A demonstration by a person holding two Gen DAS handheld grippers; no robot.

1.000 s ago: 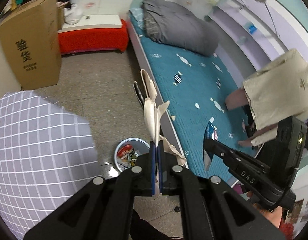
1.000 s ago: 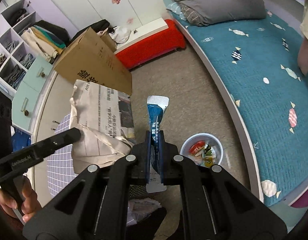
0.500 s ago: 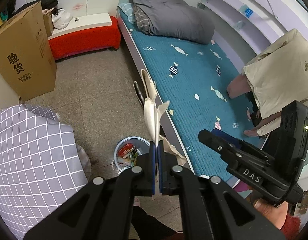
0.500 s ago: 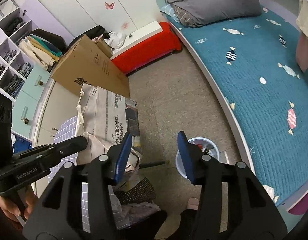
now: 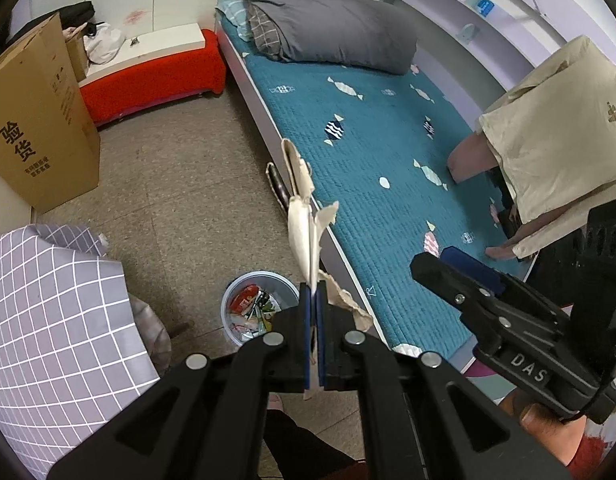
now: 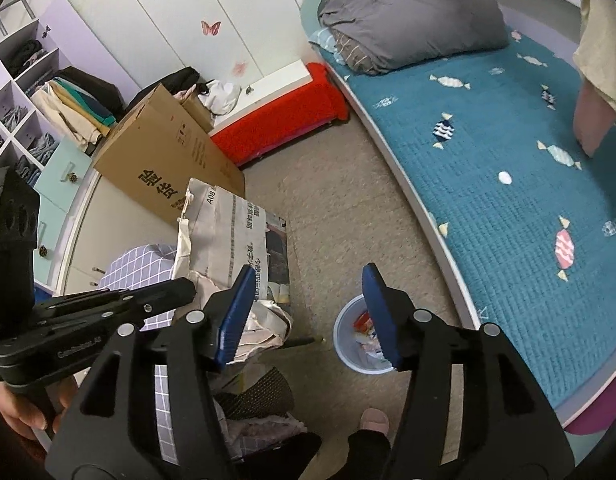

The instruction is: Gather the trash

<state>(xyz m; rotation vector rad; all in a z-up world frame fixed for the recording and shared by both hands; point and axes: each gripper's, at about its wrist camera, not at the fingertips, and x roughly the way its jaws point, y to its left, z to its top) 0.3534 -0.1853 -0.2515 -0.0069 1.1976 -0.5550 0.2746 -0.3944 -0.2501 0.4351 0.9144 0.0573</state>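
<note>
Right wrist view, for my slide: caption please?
Open right gripper above the trash bin; left gripper holds newspaper.

A home bedroom: bed (image 5: 387, 168), folded quilt (image 5: 327, 28), wardrobe shelves (image 6: 36, 80).

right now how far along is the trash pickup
Done: the small bin on the floor already holds several wrappers, and the right gripper is open and empty above it. In hand: the left gripper is clamped on a crumpled newspaper. Left: dropping that paper in the bin.

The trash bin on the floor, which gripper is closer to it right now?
Hard to call. The left gripper, shut on newspaper, and the open right gripper both hang above the trash bin.
</note>
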